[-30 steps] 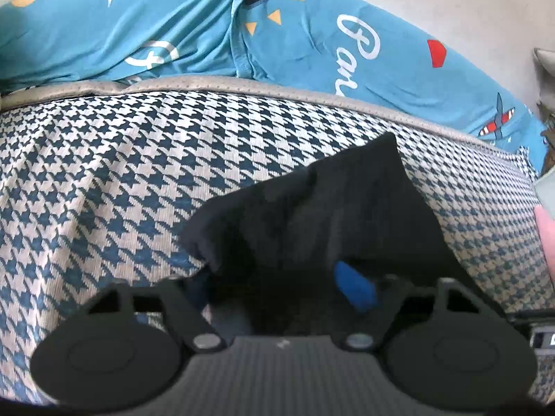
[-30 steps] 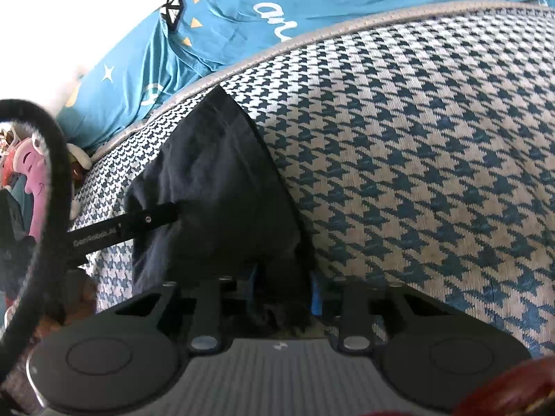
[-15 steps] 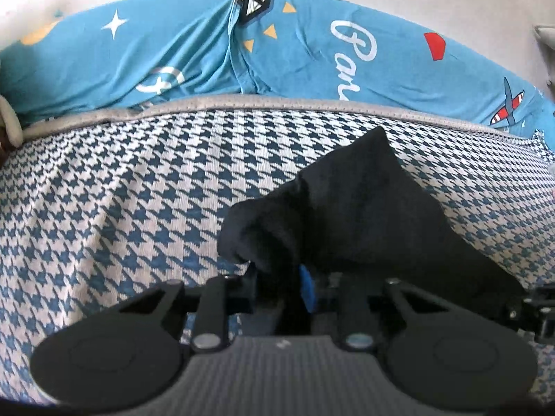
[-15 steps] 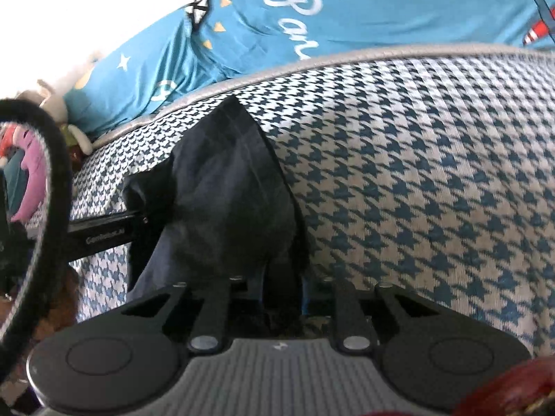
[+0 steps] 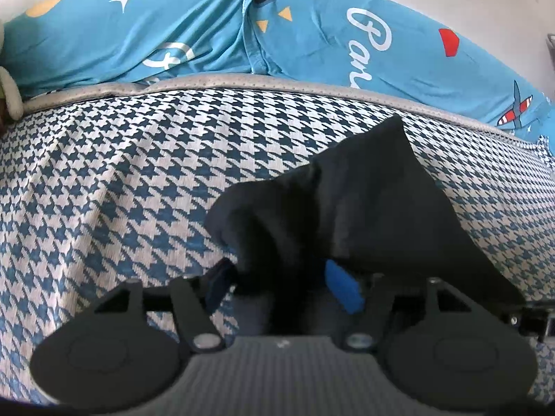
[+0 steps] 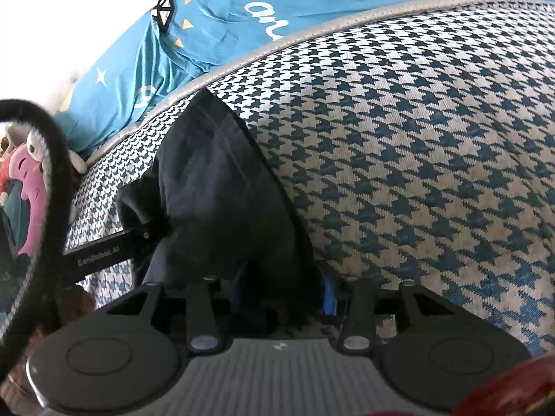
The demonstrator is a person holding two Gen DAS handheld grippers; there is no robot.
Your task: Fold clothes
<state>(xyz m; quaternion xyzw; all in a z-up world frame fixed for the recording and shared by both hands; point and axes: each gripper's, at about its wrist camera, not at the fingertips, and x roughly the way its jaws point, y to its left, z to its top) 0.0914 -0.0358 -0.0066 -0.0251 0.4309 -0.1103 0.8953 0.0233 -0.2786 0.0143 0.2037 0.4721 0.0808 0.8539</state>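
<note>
Dark folded garment (image 5: 364,201) lying on the houndstooth mattress cover (image 5: 121,180), in the centre and right of the left wrist view, one corner pointing toward the grey piped edge near the upper right. Same garment (image 6: 222,187) filling the centre left of the right wrist view, narrowing to a point toward the upper left.

Left tool (image 5: 282,282) at the bottom centre of its view, jaws just opened wide; blue pads (image 5: 343,287) standing clear on either side of the garment's near edge, cloth lying loosely between them, not pinched.

Right tool (image 6: 282,293) at the bottom centre of its view, jaws just opened partway; blue pads (image 6: 327,294) flanking the garment's near hem; whether the pads press the cloth, cannot tell.

Black bar of the left tool (image 6: 104,253) visible at the left of the right wrist view, reaching in under the garment's left fold.

Blue printed bedsheet (image 5: 173,34) across the top of both views, beyond the mattress edge. Plush toys (image 6: 27,173) at the far left of the right wrist view.
</note>
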